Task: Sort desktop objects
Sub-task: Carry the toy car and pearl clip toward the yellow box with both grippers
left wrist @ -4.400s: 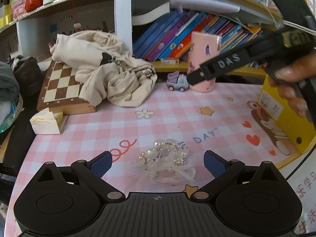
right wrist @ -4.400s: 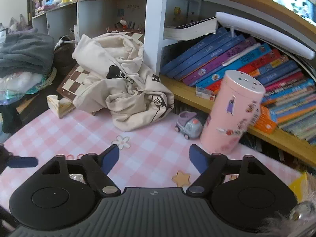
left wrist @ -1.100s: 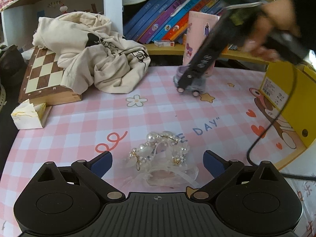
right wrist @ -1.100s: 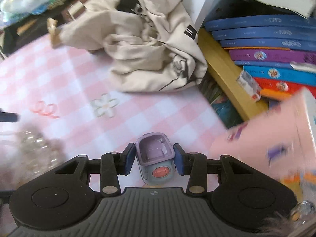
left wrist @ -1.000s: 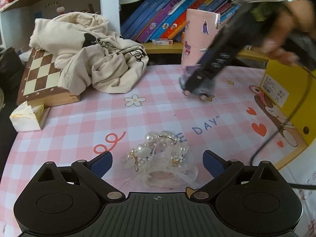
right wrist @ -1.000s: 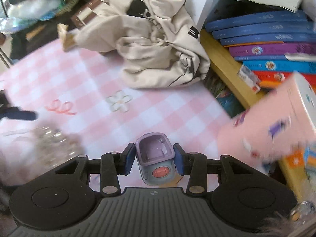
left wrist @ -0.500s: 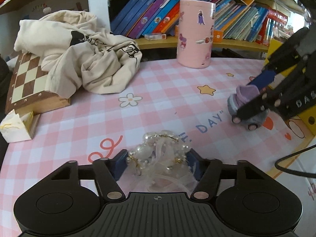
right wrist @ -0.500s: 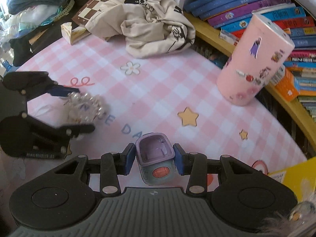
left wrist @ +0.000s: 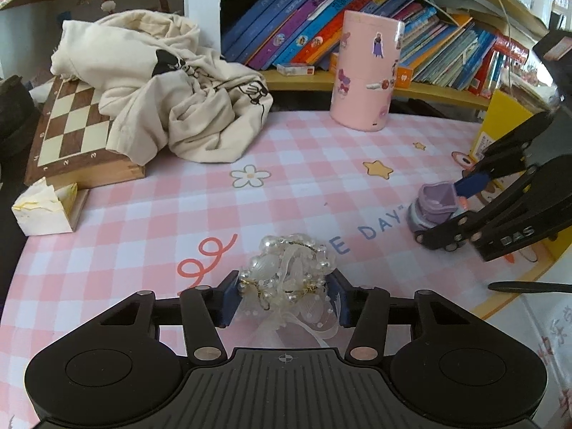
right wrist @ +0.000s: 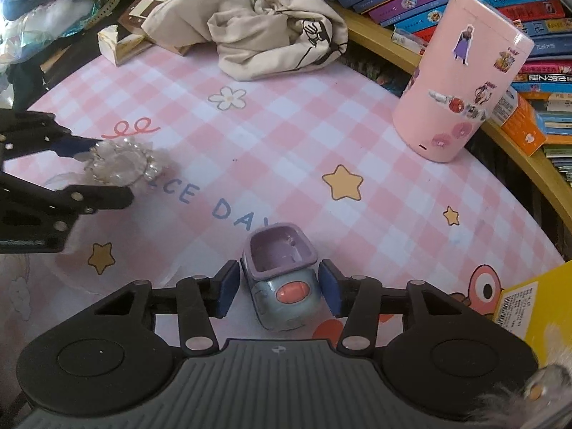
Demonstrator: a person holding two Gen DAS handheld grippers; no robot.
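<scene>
My left gripper [left wrist: 284, 298] is shut on a white pearl and lace hair ornament [left wrist: 289, 273] low over the pink checked mat [left wrist: 293, 164]. It also shows in the right wrist view [right wrist: 118, 162]. My right gripper [right wrist: 279, 291] has its jaws slightly apart around a small purple and grey toy car [right wrist: 280, 280] that rests on the mat, with a thin gap on each side. The car also shows in the left wrist view [left wrist: 434, 211] at the right, near the mat's edge.
A pink stickered canister [left wrist: 366, 71] stands at the back by the bookshelf [left wrist: 357, 84]. A cream cloth bag [left wrist: 168, 89] lies over a chessboard [left wrist: 75, 132] at the back left. A yellow box [right wrist: 529, 307] is at the right.
My right gripper carried the toy car from the back to the right front of the mat, set it down and loosened its jaws. My left gripper closed on the pearl ornament.
</scene>
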